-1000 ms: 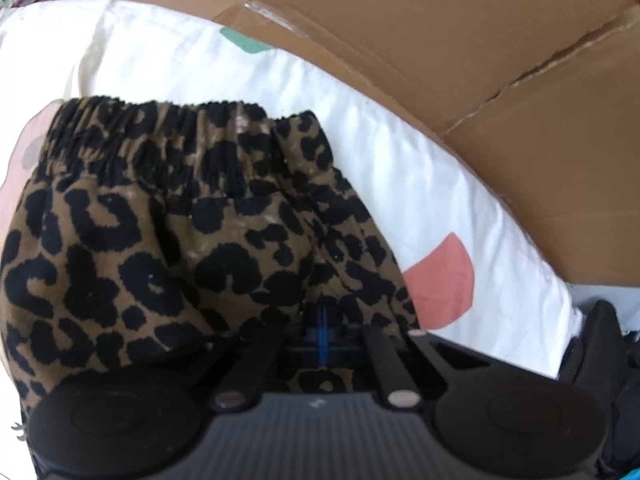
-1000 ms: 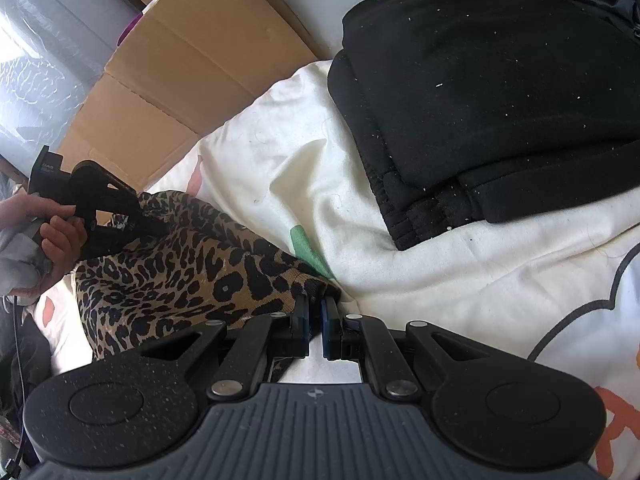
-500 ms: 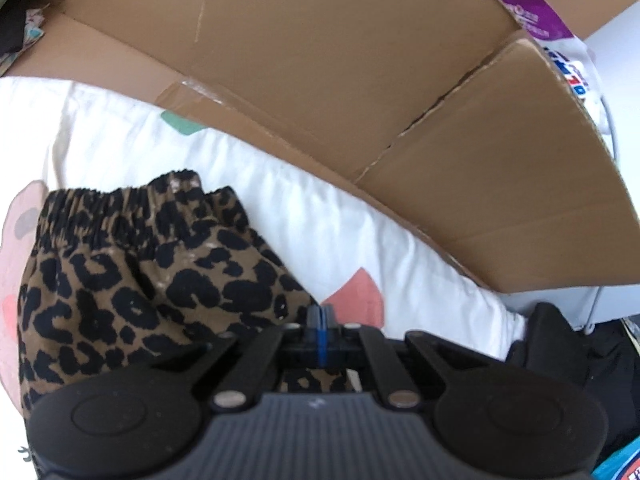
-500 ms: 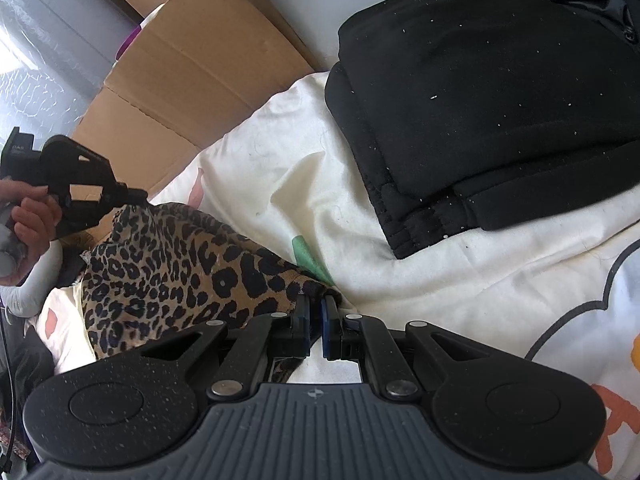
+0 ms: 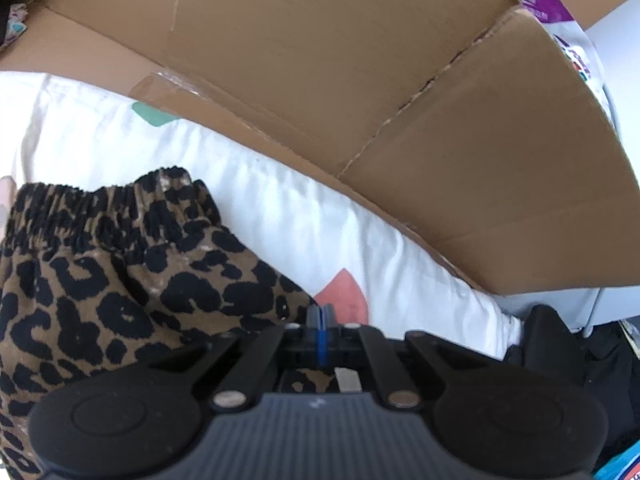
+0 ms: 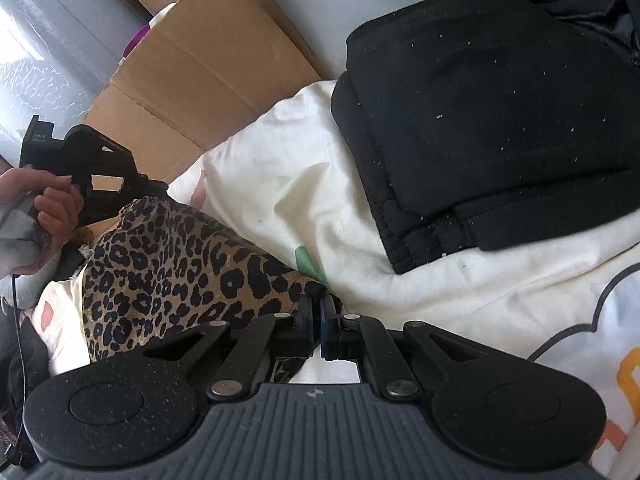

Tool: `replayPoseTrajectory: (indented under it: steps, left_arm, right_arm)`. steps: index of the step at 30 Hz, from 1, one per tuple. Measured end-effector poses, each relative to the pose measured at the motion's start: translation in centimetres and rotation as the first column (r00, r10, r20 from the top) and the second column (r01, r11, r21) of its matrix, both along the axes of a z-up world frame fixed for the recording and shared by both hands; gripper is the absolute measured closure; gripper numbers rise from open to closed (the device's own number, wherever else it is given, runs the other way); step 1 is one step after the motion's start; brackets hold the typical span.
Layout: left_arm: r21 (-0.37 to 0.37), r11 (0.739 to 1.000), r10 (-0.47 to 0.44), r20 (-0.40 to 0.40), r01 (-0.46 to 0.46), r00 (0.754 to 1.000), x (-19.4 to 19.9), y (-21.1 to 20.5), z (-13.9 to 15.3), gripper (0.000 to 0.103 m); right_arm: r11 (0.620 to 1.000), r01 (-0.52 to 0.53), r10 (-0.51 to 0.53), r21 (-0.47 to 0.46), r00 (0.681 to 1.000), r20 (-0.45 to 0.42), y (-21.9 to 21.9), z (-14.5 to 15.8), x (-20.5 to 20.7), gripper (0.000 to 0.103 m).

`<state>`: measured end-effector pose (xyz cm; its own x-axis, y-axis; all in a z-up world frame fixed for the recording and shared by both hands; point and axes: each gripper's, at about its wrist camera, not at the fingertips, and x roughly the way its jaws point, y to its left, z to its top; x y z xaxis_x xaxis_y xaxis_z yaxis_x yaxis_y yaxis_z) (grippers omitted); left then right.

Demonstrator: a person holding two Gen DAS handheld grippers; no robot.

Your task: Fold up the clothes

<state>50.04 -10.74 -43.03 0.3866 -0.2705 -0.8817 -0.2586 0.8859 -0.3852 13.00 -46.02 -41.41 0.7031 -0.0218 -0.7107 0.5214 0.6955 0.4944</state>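
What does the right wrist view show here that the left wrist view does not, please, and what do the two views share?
Only the right wrist view shows the folded black garment on the white bedding, the person's hand gripping the left tool, and the right tool shut on a corner of the leopard-print shorts.

Only the left wrist view shows the shorts' elastic waistband and a purple-and-white package.

Both show the shorts, the bedding and the cardboard.

Your open lane: bare white bedding (image 6: 288, 200). Cardboard (image 5: 360, 100) walls its far edge; black folded stack (image 6: 480, 120) blocks right.
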Motion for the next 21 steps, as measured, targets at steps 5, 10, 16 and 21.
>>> replayPoseTrajectory:
  steps: [5,10,16,21]
  left_arm:
    - [0.004,1.000,-0.028,-0.023,0.028,0.999,0.1,-0.4,-1.9,0.103]
    - [-0.006,0.996,-0.083,-0.010,0.083,0.996,-0.1,0.3,-1.2,0.094]
    - [0.047,0.986,-0.163,0.058,0.160,0.985,-0.2,2.3,2.8,0.078]
    - [0.179,0.964,-0.212,0.079,0.195,0.974,0.0,4.7,5.3,0.077]
  right_arm:
    - [1.000,-0.019,0.019,-0.005,1.000,-0.023,-0.2,0.1,0.0,0.102]
    - [0.999,-0.013,0.011,-0.040,0.999,-0.037,-0.5,1.2,-0.1,0.101]
    - [0.998,-0.002,0.002,-0.057,1.000,0.004,-0.8,2.8,-0.1,0.097]
    - [0.994,-0.051,0.054,-0.094,0.998,0.039,-0.1,3.5,1.6,0.084]
